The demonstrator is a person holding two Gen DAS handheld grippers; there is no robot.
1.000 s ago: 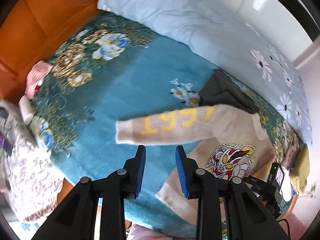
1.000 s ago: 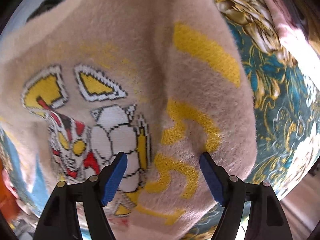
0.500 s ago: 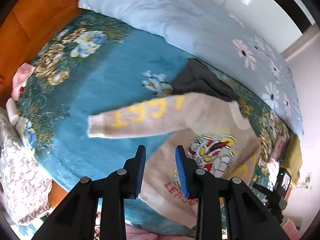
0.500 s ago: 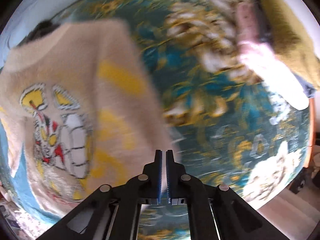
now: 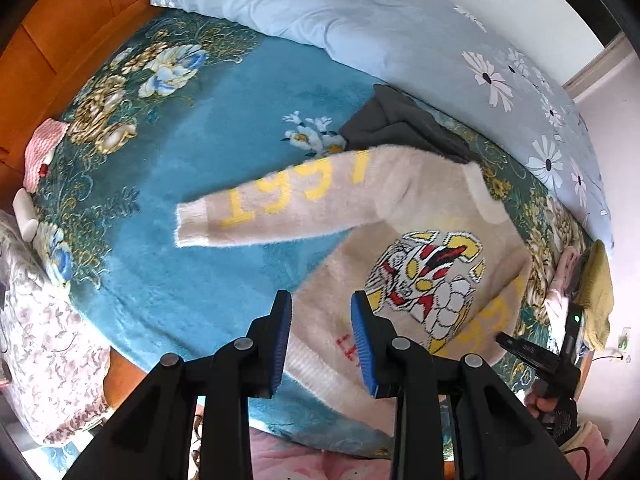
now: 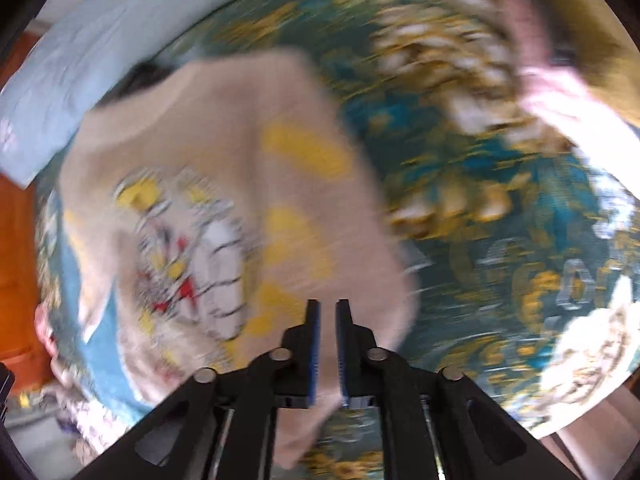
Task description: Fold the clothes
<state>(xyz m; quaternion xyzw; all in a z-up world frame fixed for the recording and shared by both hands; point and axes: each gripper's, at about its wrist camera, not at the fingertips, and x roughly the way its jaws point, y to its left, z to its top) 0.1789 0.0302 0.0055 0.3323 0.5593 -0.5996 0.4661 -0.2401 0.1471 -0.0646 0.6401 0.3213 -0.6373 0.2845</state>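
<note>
A fuzzy beige sweater [image 5: 404, 216] with a cartoon robot print and yellow sleeve numbers lies face up on a blue floral blanket [image 5: 192, 148]. Its left sleeve [image 5: 280, 204] stretches out flat; the right sleeve is folded over the body. My left gripper [image 5: 320, 336] is open and empty, above the sweater's hem. In the blurred right wrist view the sweater [image 6: 224, 200] lies below my right gripper [image 6: 326, 344], whose jaws stand a narrow gap apart with nothing between them. The right gripper also shows in the left wrist view [image 5: 540, 360].
A dark grey garment [image 5: 396, 128] lies behind the sweater's collar. A light blue daisy-print duvet [image 5: 400, 28] runs along the far side. Pink and mustard clothes [image 5: 592, 292] sit at the right edge. A pink striped item [image 5: 42, 148] and wooden headboard [image 5: 68, 20] are at left.
My right gripper shut from wide open, lifted away from the sweater and now has a slight gap. My left gripper shifted right, over the hem.
</note>
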